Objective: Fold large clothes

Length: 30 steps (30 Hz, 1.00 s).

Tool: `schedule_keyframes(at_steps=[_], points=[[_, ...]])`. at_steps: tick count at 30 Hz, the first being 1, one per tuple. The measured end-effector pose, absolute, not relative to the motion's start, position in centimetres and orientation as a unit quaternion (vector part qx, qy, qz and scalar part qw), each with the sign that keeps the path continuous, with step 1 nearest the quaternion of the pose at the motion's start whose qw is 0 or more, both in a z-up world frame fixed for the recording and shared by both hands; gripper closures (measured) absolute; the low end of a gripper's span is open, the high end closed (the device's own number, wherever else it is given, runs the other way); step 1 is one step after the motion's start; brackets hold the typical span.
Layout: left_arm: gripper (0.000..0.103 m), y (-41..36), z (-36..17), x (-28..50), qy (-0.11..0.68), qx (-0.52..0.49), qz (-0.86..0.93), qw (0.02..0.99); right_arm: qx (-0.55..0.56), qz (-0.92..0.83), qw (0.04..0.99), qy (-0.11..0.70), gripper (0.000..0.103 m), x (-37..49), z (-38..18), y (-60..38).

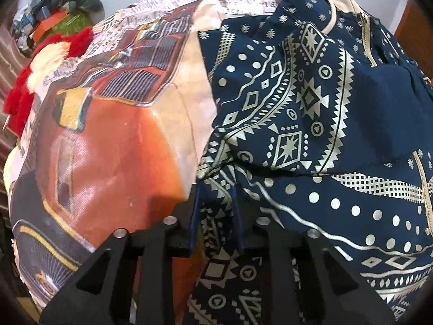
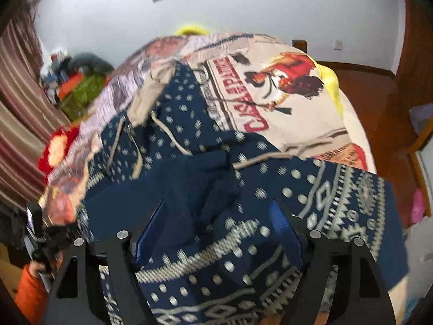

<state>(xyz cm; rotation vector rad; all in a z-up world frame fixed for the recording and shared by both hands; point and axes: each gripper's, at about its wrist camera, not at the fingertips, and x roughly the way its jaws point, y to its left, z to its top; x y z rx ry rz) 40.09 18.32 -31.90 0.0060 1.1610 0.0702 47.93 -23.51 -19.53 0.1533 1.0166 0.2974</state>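
**Navy garment held at its near edge**

Holding the navy patterned garment (image 1: 303,124) at its near edge, I have my left tongs (image 1: 215,203) closed down narrow on a bunched fold of it; the two blue fingers (image 1: 195,216) stand close together with cloth pinched between them. My right tongs (image 2: 216,216) stand much wider, with a hump of the same garment (image 2: 189,184) rising between the fingers (image 2: 281,227). The right view is blurred, so I cannot tell whether those fingers actually press the cloth or only straddle it.

The garment lies on the printed bedspread (image 1: 113,140), spread away from both tongs toward the far side of the bed. Its beige drawstrings (image 2: 167,132) and beige collar or hood (image 2: 151,92) sit at the far end, so I judge its long axis runs near to far, straight ahead of me. Bare bedspread shows to the left of my left tongs and the garment fills the right.

Both hands sit at the near edge, neither clearly closer to the far end. I judge the coming fold carries this near edge forward along that axis, toward the drawstrings.
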Motion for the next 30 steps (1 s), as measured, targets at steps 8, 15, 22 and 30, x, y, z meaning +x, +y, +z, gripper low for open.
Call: schedule_keyframes(at_steps=[8,15,22,30], points=[[0.075,16.6,-32.2,41.7,0.525,0.049,0.05,0.848,0.103,0.133,0.837,0.52,0.03,50.5,-23.5,-21.8],[0.089,17.6,-31.9,42.3,0.511,0.035,0.067,0.857,0.067,0.115,0.849,0.512,0.061,51.0,-24.3,-20.6],[0.094,18.3,-28.6,39.7,0.482,0.017,0.072,0.873,0.086,0.131,0.853,0.498,0.088,50.0,-22.8,-21.3],[0.094,18.0,-26.3,37.8,0.468,0.032,0.078,0.88,0.079,0.133,0.874,0.461,0.091,47.6,-19.8,-21.9]])
